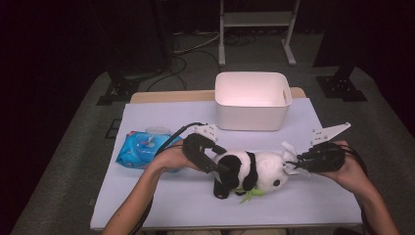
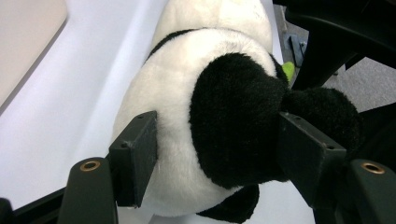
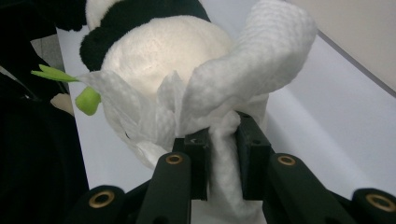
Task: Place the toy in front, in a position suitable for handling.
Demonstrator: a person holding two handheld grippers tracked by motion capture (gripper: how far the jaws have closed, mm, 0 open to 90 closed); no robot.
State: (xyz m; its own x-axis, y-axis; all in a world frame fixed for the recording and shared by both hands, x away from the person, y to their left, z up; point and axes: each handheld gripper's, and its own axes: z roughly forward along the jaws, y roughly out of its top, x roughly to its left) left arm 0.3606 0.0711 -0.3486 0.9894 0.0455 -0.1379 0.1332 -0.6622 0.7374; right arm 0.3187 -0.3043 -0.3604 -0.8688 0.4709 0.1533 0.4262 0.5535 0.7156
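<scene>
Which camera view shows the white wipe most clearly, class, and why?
The right gripper view: the crumpled wipe sits close up, pinched in the right gripper against the panda's white head. The high view shows it as a small white scrap beside the panda. In the left gripper view I cannot make it out.

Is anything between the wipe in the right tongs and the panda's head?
Nothing visible. The right tongs pinch the white wipe, which already lies against the panda; the left tongs grip its other end.

Black-and-white panda [image 1: 252, 171], white wipe [image 3: 233, 93], blue pack [image 1: 139, 149]
</scene>
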